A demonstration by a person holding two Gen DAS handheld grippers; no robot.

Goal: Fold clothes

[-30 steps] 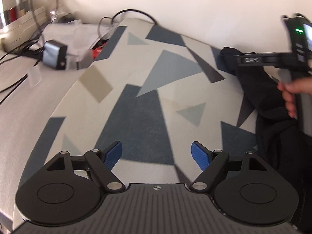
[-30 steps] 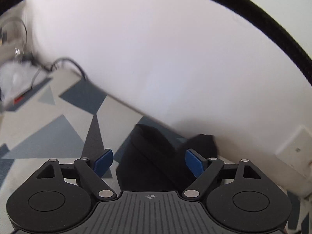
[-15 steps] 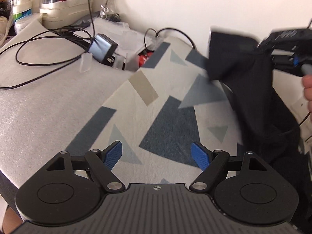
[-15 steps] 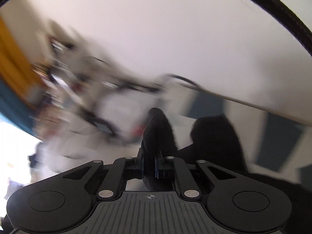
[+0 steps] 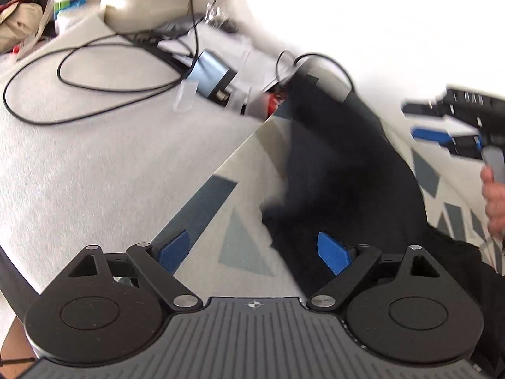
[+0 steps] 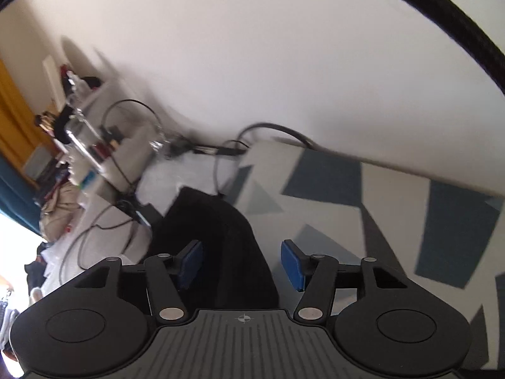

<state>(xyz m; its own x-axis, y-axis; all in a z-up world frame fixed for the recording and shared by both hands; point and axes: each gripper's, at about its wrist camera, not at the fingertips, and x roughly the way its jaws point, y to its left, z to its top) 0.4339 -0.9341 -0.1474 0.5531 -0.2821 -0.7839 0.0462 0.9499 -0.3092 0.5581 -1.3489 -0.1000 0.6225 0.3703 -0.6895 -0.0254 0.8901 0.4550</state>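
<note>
While the left tongs (image 5: 252,249) hang over the near edge of the tabletop (image 5: 94,173), their blue pads stand wide apart and are opening further, with nothing pressed between them. At the far left of that view sit blurred bottles and a beige bag (image 5: 19,22), and a thin black cable (image 5: 94,72) loops over the grey-white surface. Next comes a small blue-grey box (image 5: 211,72) among wires, near the far end of a patterned cloth (image 5: 246,246) printed with grey and blue triangles. On that cloth lies the black garment (image 5: 347,164), a long dark heap running from the far end toward the camera and off the lower right; its near edge sits by the right pad of the left tongs without being pinched. Farther right, above the cloth, the right tongs (image 5: 423,120) show side-on, held by a hand (image 5: 494,202) at the frame's edge.

From the right wrist view, clutter and cables fill the left by the wall. The black garment (image 6: 214,237) lies below the right tongs (image 6: 241,265), whose pads are partly apart and opening, gripping nothing. To the right stretches the patterned cloth (image 6: 394,221).
</note>
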